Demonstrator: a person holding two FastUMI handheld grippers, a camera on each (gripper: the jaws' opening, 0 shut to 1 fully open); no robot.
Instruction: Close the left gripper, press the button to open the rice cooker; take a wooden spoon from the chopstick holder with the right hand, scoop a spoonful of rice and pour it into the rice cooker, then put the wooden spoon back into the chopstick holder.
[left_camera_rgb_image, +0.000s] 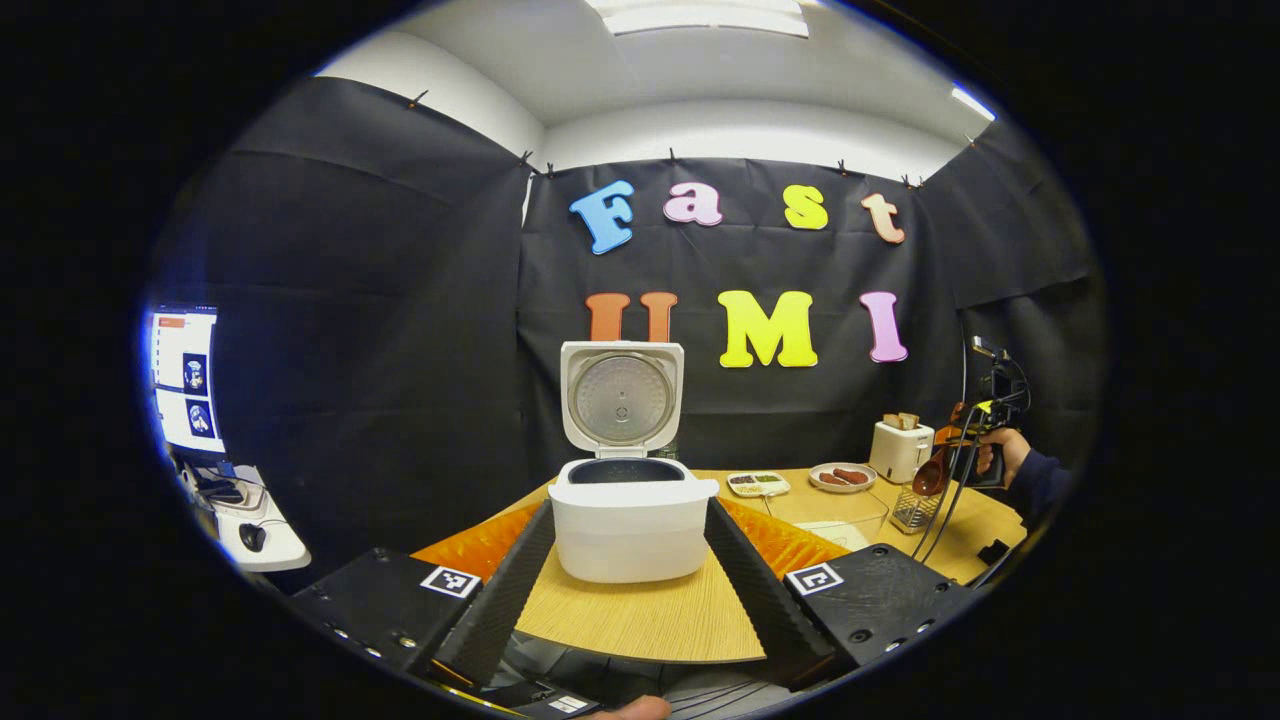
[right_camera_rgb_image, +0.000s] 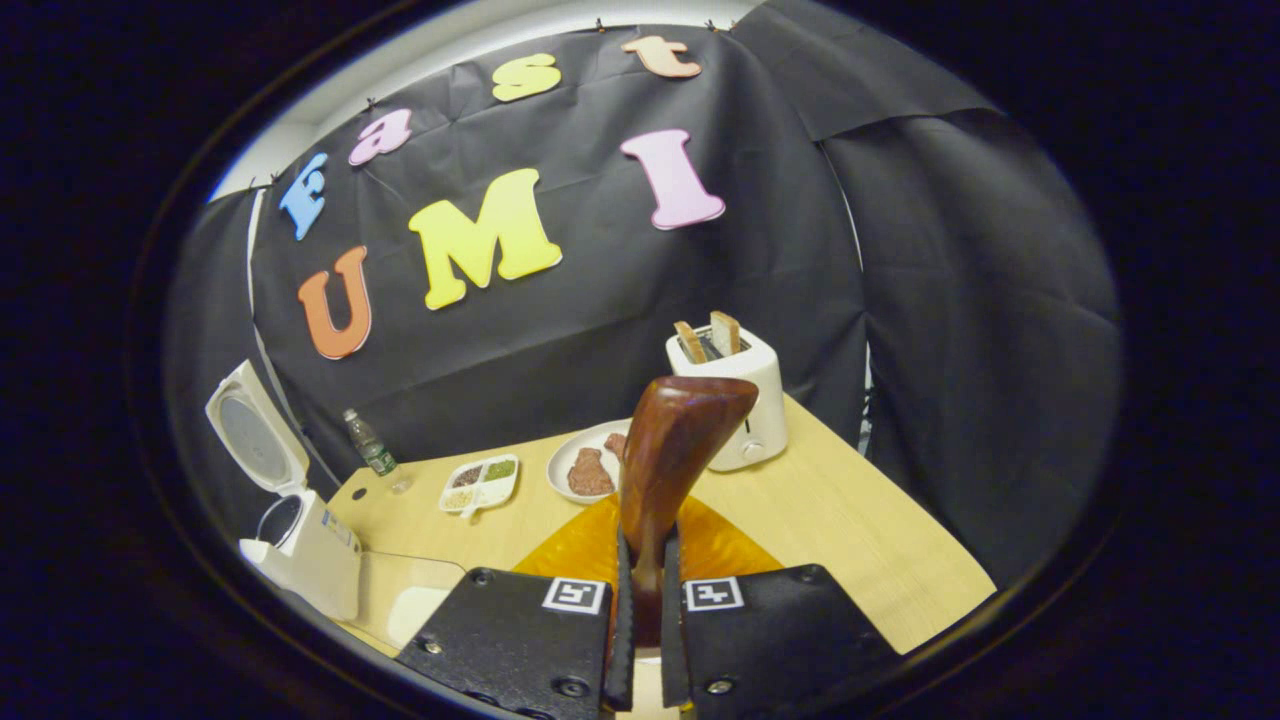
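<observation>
The white rice cooker (left_camera_rgb_image: 630, 530) stands open on the wooden table (left_camera_rgb_image: 640, 610), its lid (left_camera_rgb_image: 622, 400) raised upright. My left gripper (left_camera_rgb_image: 628, 508) is open, its fingers spread wide on either side of the cooker's body. At the far right a hand holds my right gripper (left_camera_rgb_image: 975, 445) just above the mesh chopstick holder (left_camera_rgb_image: 912, 508). In the right gripper view, the right gripper (right_camera_rgb_image: 642, 560) is shut on the handle of the wooden spoon (right_camera_rgb_image: 675, 450), whose bowl points up. The cooker (right_camera_rgb_image: 300, 545) sits at the lower left there.
A clear container (right_camera_rgb_image: 400, 600) with something white in it stands beside the cooker. Behind are a divided dish (right_camera_rgb_image: 482, 482), a plate of meat (right_camera_rgb_image: 590, 465), a toaster (right_camera_rgb_image: 735, 395) with bread and a water bottle (right_camera_rgb_image: 370, 445). A side desk (left_camera_rgb_image: 250, 530) is at the left.
</observation>
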